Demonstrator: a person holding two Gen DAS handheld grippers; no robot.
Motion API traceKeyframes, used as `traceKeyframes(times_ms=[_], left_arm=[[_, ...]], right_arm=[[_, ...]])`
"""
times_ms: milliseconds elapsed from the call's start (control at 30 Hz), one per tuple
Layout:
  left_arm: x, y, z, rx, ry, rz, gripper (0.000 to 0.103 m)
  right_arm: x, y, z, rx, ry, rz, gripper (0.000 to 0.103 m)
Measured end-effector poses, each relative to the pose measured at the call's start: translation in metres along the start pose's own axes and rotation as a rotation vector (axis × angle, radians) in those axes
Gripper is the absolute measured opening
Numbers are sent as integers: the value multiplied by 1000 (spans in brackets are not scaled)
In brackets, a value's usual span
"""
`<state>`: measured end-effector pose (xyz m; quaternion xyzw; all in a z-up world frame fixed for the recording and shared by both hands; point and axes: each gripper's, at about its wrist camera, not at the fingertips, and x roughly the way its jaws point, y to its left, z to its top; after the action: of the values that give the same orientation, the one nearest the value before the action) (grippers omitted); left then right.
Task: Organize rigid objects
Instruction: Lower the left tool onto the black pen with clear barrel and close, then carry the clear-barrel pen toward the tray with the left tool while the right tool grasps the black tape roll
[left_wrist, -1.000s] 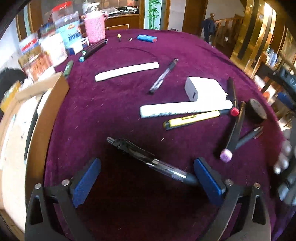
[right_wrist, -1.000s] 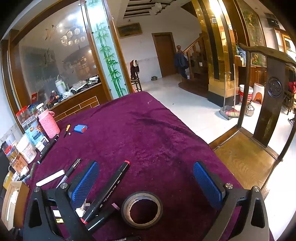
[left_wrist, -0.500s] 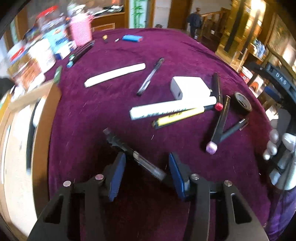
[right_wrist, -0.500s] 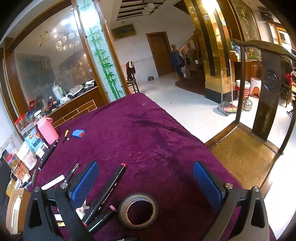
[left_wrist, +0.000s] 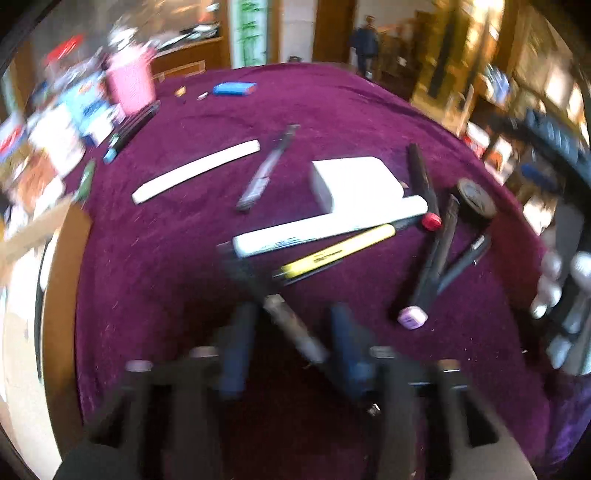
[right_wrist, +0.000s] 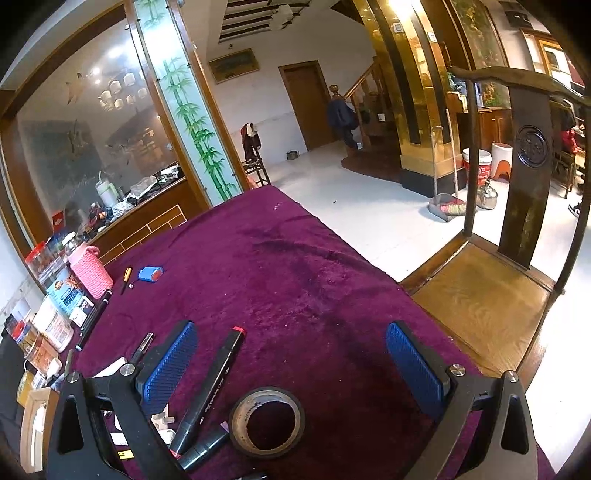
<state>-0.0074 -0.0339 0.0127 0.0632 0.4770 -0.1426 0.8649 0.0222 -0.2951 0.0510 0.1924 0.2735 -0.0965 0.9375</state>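
Note:
The left wrist view is blurred by motion. My left gripper (left_wrist: 291, 326) points down at the purple cloth, its jaws opening. A clear-and-black pen (left_wrist: 295, 334) lies slanted between the blue pads with a gap on each side. Beyond it lie a long white stick (left_wrist: 332, 225), a yellow pen (left_wrist: 336, 251), a white box (left_wrist: 358, 181) and a black marker with a pink cap (left_wrist: 428, 280). My right gripper (right_wrist: 291, 354) is open over the cloth, holding nothing. A tape roll (right_wrist: 237, 421) lies just before it, beside a red-tipped black marker (right_wrist: 210, 391).
A cardboard box (left_wrist: 62, 295) stands at the table's left edge. A pink cup (left_wrist: 131, 85), jars and packets crowd the far left; a blue object (left_wrist: 232, 88) lies far back. A wooden chair (right_wrist: 480, 295) stands past the table's right edge. A gloved hand (left_wrist: 561, 295) shows at right.
My left jaws came in from wide to close on either side of the pen. The left view shifted and blurred, and the pen now reaches toward the white stick. The right gripper stayed put.

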Motion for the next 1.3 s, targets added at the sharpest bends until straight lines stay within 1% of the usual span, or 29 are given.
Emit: traceKeyframes(times_ms=[33,67,100,133,167,233,267,333,367,500,567,633,667,700,800,833,867,933,967,1000,1033,1067,1133,1167,1200,1300], left_arm=[[3,-9,0,30,-25,40,77],[4,-12,0,39,-56,83,81],[4,-12,1,43,-72,86,81],[4,-8,1,26,-68,54,75],[3,-2,0,-2,-63,33,57],[-4,8,-2,-12,-68,26,28],[-10,17,-3,-38,-67,-10,19],[-18,29,-6,-74,-60,-32,12],[-24,37,-8,-92,-69,-38,10],[-43,58,-20,-169,-91,-103,10],[-54,64,-26,-181,-111,-114,10],[-60,67,-31,-187,-118,-126,10],[-61,70,-33,-193,-114,-129,10],[-60,72,-34,-199,-107,-133,10],[-57,78,-37,-198,-89,-146,10],[-57,78,-38,-196,-90,-147,10],[-58,79,-38,-197,-93,-154,10],[-60,80,-39,-206,-104,-173,10],[-62,80,-40,-209,-111,-182,10],[-64,80,-40,-211,-118,-189,10],[-65,80,-41,-215,-125,-196,10],[-67,81,-41,-218,-130,-204,10],[-69,82,-43,-225,-137,-217,10],[-71,84,-45,-229,-141,-221,10],[-73,86,-47,-238,-146,-227,10],[-82,93,-54,-256,-162,-244,10]], right_arm=[[1,-2,0,7,2,0,102],[1,-4,1,16,5,1,102],[2,-8,1,35,9,3,102],[2,-11,2,52,12,2,102],[3,-15,3,71,16,2,102],[6,-26,3,122,29,4,102],[7,-28,3,134,36,7,102],[11,-29,2,147,58,20,102],[12,-28,1,141,66,23,102],[16,-20,-1,98,91,41,102],[21,-19,-5,90,126,42,102],[28,-22,-8,107,176,60,102],[31,-24,-10,120,207,73,98],[35,-25,-13,127,249,75,91],[36,-19,-17,92,306,56,80],[36,-15,-18,65,317,48,77],[37,-9,-21,12,337,23,73],[38,4,-24,-102,352,-35,69],[39,10,-26,-156,358,-60,65],[40,14,-28,-212,367,-99,50],[40,16,-30,-250,367,-131,44],[39,17,-31,-286,362,-143,36],[37,15,-31,-304,362,-129,23],[35,13,-30,-306,361,-117,13],[33,12,-30,-299,356,-105,11],[23,7,-30,-259,325,-65,11]])
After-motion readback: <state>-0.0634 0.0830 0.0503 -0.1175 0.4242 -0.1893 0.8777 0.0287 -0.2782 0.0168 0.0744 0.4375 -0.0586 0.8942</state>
